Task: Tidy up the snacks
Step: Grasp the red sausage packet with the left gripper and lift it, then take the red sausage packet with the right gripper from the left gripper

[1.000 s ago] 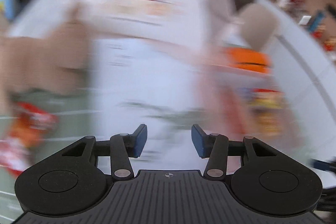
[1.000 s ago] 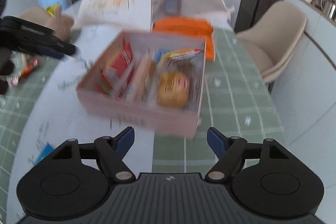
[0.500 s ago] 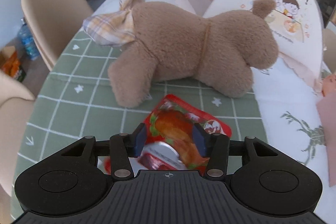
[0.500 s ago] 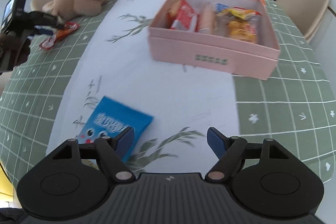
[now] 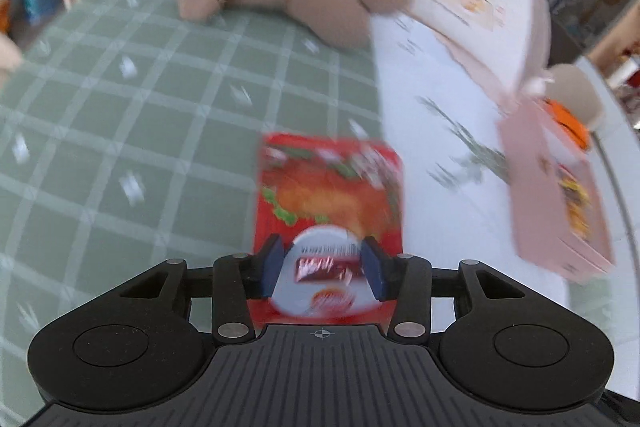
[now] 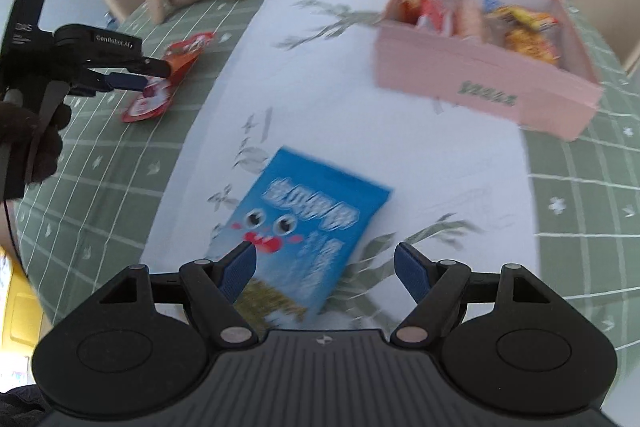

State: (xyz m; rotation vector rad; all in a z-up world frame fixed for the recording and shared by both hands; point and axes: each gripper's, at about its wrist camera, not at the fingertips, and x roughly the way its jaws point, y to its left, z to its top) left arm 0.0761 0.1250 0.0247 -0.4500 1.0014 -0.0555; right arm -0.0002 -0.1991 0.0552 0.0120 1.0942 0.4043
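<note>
Closing just now, the left tool [image 5: 323, 269] pinches the red snack packet [image 5: 328, 195] at its near end, lifting it for the pink box [image 6: 480, 83]; right tool [image 6: 325, 265] gapes wide, empty, above the blue packet [image 6: 304, 227] on the tabletop [image 6: 120, 187].

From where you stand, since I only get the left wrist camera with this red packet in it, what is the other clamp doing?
Observer: The right gripper hangs open above a blue snack packet that lies on the white runner; it grips nothing.
Visitor: Who holds my clamp?
Observer: A dark-gloved hand holds the left gripper. Its jaws have just been closing, with the red snack packet between them.
Visitor: And that pink box?
Observer: The pink box is open, with several packets standing inside.
</note>
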